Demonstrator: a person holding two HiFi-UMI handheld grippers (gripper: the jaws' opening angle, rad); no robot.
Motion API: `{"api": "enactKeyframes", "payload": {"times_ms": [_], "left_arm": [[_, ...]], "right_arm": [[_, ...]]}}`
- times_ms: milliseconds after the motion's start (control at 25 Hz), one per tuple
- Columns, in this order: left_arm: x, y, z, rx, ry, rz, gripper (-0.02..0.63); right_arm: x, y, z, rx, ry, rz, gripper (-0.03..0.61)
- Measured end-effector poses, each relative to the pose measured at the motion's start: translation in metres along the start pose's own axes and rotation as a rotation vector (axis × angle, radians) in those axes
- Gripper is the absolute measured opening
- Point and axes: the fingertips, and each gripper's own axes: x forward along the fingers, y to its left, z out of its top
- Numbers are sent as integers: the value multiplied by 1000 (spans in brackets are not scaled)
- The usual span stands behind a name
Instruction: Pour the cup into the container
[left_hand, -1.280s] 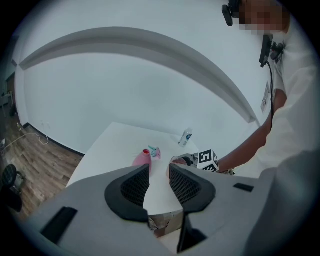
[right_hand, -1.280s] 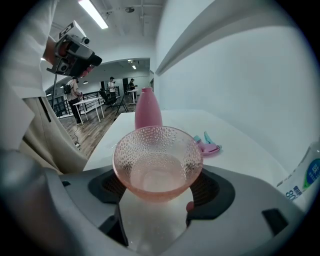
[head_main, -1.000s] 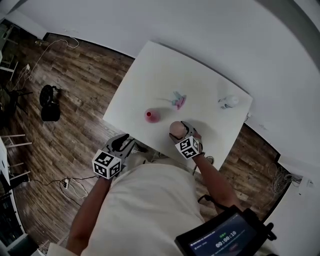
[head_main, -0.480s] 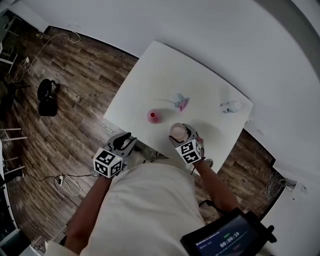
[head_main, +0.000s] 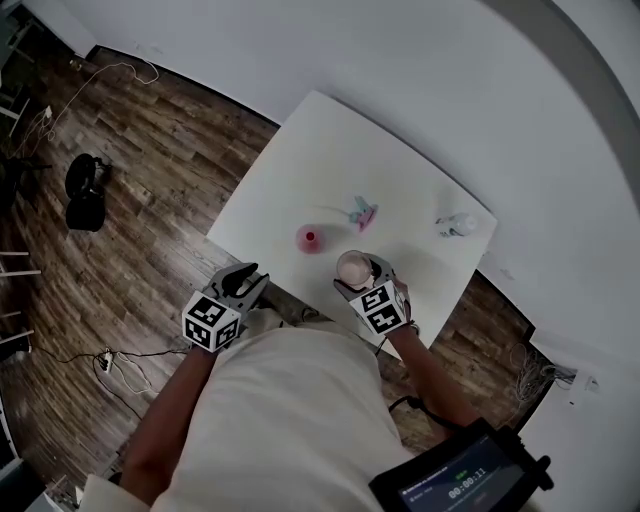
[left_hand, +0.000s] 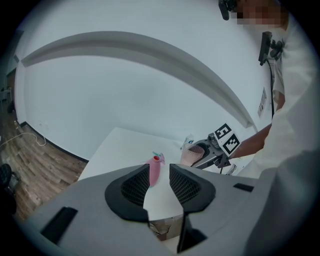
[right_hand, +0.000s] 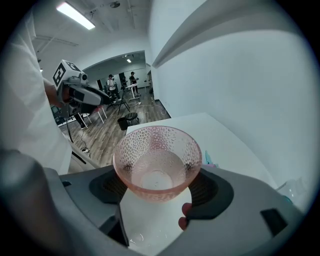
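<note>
No real shift: cup (right_hand: 157, 167) between the right tongs (right_hand: 158, 192).

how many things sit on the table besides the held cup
3: pink container near the front edge, pink-teal item behind it, clear bottle by the right corner. None seems hidden.

Setting: open-plan lab or studio, we judge. Ceiling strip light (right_hand: 75, 15), tripods (right_hand: 121, 104), floor cables (head_main: 105, 358), white table (head_main: 330, 150).

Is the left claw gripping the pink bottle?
No, the left claw stands open and empty; the pink bottle sits farther off on the table.
</note>
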Motion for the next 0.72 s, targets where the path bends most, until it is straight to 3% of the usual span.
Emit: {"api": "enactKeyframes", "payload": {"times_ms": [400, 560, 720], "left_arm": [[-5, 13, 10, 72, -8, -6, 118], [-9, 22, 18, 123, -28, 13, 24], [-11, 30, 19, 131, -34, 20, 11]], "right_arm": [[-1, 20, 27, 1, 64, 54, 367], [3, 24, 36, 7, 101, 82, 367], [11, 28, 37, 1, 141, 109, 367]]}}
